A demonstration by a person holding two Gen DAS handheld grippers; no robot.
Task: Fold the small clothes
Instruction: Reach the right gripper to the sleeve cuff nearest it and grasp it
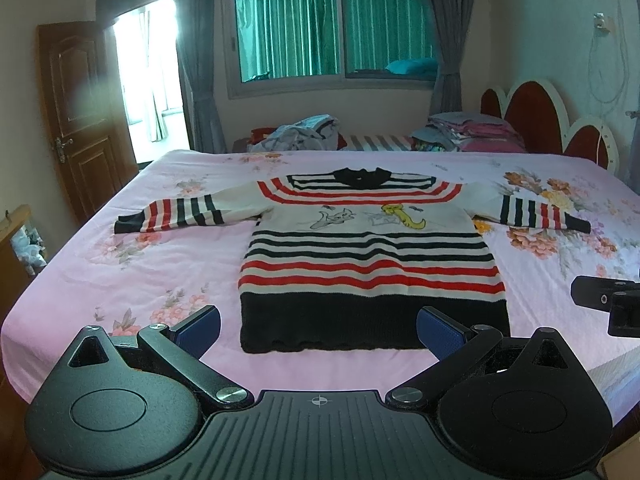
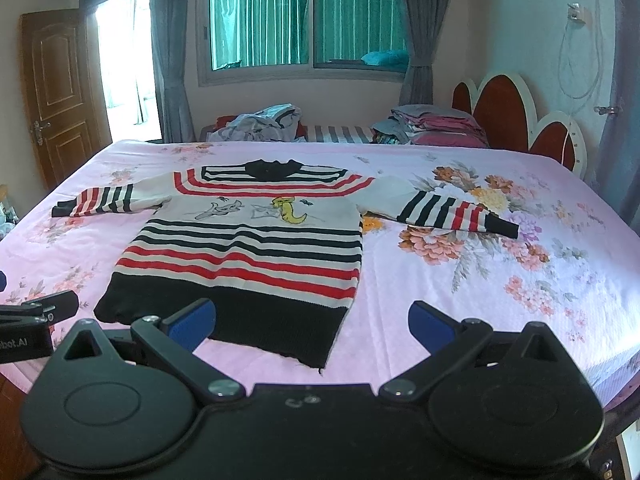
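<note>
A striped knit sweater (image 1: 370,256) is laid flat, front up, on the pink floral bedsheet (image 1: 132,264), with both sleeves spread sideways and the black collar turned toward the window. Its long axis runs away from both tools, so the black hem band (image 2: 240,320) is the nearest edge.

The left gripper (image 1: 318,334) is held with its blue pads spread wide, nothing between them, and it is lined up just short of the middle of the hem. The right gripper (image 2: 312,326) is likewise spread and empty; it is set toward the sweater's right hem corner, which shows between its fingers. The left sleeve (image 1: 168,214) lies well apart on the left side, the right sleeve (image 2: 448,210) well apart on the right, so each sleeve is judged to be nearer to the gripper of its own side. No fold is seen yet; the task is judged to be at its start.

Part of the hem is hidden behind the blue pads in both views. Whether either gripper touches the sheet cannot be told. A heap of clothes (image 1: 300,132) and a folded stack (image 1: 472,130) beyond the bed are too distant to be made out.
</note>
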